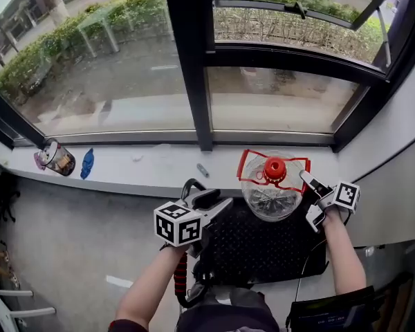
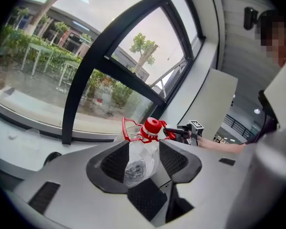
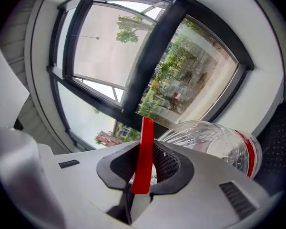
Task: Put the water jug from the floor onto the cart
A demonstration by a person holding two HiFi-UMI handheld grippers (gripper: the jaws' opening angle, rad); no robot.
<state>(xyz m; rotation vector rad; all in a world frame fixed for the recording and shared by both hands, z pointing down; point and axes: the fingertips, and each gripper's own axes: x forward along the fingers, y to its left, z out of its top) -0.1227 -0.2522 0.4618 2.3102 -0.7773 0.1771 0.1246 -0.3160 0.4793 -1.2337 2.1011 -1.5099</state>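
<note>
The clear water jug point(image 1: 271, 194) with a red cap point(image 1: 274, 167) and a red carrying handle point(image 1: 249, 166) is over the far part of the cart's black perforated top point(image 1: 263, 251). My right gripper point(image 1: 308, 179) reaches in from the right. It is shut on a strip of the red handle point(image 3: 145, 152), and the jug's body point(image 3: 214, 140) lies just past its jaws. My left gripper point(image 1: 223, 202) is to the left of the jug, open and a little short of it. The jug point(image 2: 142, 151) shows through the gap between its jaws point(image 2: 144, 162), untouched.
A white window sill point(image 1: 159, 168) runs behind the cart, with a small jar point(image 1: 56, 158), a blue object point(image 1: 87, 163) and a small grey piece point(image 1: 203, 170) on it. The cart's black push handle point(image 1: 189, 187) is by my left gripper. Grey floor point(image 1: 69, 244) lies left, a white wall point(image 1: 401, 185) right.
</note>
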